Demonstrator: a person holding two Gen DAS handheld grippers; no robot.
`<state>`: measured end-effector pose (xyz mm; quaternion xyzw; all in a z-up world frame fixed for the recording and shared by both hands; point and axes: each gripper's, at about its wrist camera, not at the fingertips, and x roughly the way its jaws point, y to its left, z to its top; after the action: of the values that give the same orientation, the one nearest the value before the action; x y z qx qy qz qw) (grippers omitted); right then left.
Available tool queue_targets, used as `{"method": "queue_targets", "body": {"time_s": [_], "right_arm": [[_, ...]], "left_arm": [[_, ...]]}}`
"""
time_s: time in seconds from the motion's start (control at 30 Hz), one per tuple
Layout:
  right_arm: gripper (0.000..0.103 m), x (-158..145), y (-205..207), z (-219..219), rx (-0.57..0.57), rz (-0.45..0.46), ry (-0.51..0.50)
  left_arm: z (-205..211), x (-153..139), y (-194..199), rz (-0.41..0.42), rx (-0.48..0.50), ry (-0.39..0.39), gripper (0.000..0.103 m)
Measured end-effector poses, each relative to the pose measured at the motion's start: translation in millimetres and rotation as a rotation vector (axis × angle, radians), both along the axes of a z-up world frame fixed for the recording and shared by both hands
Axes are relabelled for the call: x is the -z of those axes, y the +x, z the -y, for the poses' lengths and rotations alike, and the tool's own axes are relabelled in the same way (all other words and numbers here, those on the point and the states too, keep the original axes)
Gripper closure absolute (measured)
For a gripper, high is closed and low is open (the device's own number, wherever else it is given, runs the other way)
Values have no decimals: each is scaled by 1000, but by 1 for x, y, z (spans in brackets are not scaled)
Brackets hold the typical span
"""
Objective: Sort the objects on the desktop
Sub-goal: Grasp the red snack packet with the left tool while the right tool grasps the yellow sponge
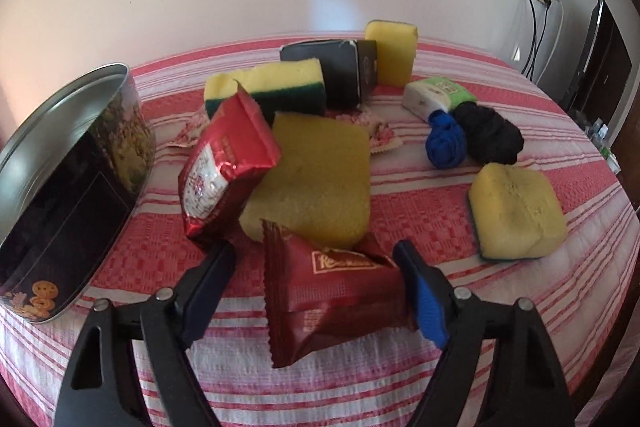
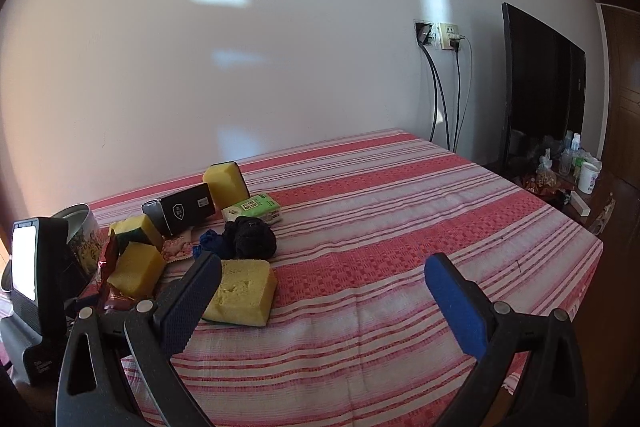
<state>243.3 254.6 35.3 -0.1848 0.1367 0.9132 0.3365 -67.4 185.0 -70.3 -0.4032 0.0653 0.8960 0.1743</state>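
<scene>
Now the dark red snack packet (image 1: 336,297) lies on the striped table (image 1: 420,203) between the wide-spread fingers of the left hand-held gripper (image 1: 316,291), in front of a yellow sponge (image 1: 316,183). Off to the right, the right hand-held gripper (image 2: 320,301) hangs wide open, gripping nothing.

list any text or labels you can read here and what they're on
Dark red snack packet between the open left gripper fingers: framed logo, blurred, unreadable.
Red foil pouch: white print, too blurred.
Green tissue pack: QR code, small print unreadable.
Black box: shield emblem, label unreadable.
</scene>
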Motion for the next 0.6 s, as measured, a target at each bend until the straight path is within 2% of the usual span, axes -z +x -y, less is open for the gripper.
{"method": "queue_targets", "body": {"time_s": [0.2, 0.23, 0.27, 0.3, 0.4, 0.5, 0.57, 0.6], "right_arm": [[0, 10, 0, -11, -5, 6, -72], [0, 12, 0, -12, -4, 10, -82], [0, 12, -1, -13, -4, 11, -91], [0, 13, 0, -14, -5, 11, -99], [0, 13, 1, -16, -10, 9, -113], [0, 13, 1, -14, -12, 8, -109], [0, 13, 0, -13, -18, 11, -109], [0, 13, 0, -13, -20, 12, -109]], "left_arm": [[4, 0, 4, 2, 7, 3, 23], [5, 0, 4, 4, 10, 4, 21], [4, 1, 4, 10, 20, 3, 13], [3, 1, 4, 20, 31, -5, 9], [4, 1, 3, 25, 37, -6, 7], [7, 0, 6, 17, 32, 4, 11], [7, -1, 8, -2, 24, 9, 24], [8, -1, 9, -11, 35, 13, 27]]}}
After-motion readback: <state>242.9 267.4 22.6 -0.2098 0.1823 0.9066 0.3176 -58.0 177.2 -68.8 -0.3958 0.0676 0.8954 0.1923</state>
